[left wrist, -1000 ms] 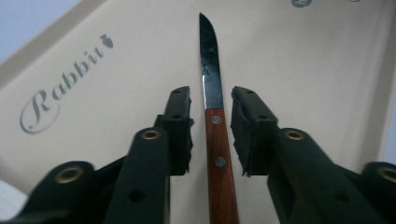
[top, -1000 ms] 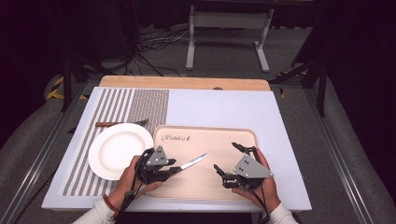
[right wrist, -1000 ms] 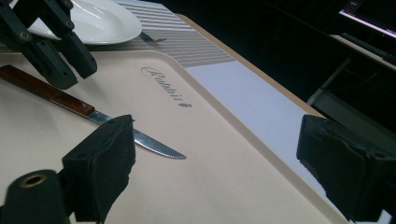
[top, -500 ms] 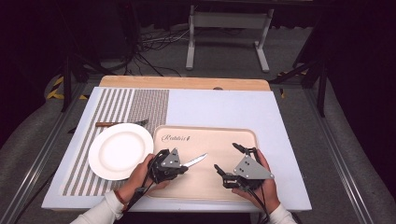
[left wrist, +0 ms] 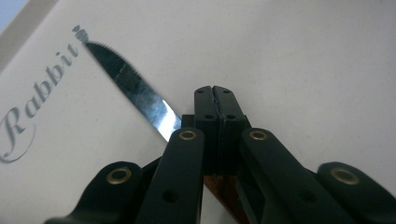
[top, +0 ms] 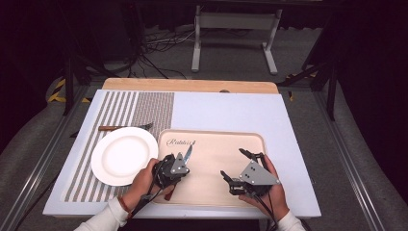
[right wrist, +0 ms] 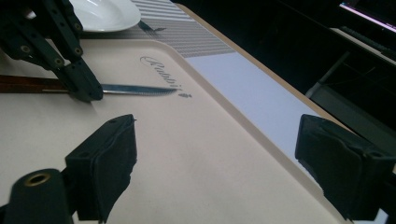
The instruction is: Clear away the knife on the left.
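Left tool [top: 179,166]: jaws pressed together on the wooden-handled steel serrated knife [left wrist: 130,88].
Knife: over the beige plastic tray [top: 216,144], left side, tip by the printed lettering.
Right tool [top: 240,166]: jaws spread, nothing between, over the tray's right part.
White round plate [top: 122,155]: left of tray, on striped placemat [top: 125,108].

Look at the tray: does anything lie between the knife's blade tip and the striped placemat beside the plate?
Only the tray's raised rim. The left gripper is shut on the knife, the tip over the tray's lettering; the placemat lies just past that rim, bare there.
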`<state>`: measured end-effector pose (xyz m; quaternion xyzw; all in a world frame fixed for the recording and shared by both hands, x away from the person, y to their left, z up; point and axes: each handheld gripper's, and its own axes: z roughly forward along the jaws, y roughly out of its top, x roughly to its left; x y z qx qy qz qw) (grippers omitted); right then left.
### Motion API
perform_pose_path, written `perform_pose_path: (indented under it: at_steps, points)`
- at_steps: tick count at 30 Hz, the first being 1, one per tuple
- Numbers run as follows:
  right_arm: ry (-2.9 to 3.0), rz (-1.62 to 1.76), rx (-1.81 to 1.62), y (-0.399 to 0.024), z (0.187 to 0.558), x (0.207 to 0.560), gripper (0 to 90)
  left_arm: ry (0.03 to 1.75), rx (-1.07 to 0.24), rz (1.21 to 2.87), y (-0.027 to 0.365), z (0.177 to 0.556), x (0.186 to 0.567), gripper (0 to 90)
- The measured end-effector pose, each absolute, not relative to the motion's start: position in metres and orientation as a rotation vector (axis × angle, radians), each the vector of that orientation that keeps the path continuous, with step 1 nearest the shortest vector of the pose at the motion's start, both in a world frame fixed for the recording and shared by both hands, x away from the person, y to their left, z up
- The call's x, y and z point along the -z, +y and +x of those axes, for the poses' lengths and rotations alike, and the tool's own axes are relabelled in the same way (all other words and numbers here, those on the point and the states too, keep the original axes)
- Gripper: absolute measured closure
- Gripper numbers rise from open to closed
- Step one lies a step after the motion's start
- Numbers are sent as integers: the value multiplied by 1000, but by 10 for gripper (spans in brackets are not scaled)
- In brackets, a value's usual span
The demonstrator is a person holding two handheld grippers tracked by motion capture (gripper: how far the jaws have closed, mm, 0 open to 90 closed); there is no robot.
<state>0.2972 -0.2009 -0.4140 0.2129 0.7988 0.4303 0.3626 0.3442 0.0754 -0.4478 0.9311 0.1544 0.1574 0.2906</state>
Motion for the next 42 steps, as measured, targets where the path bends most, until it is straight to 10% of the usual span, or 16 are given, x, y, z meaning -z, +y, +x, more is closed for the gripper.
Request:
perform_pose_path:
  at_steps: [42]
  points:
    - [2073, 571, -1092, -201, 298, 418, 135, 449, -480, 2536, 126, 326, 440, 892]
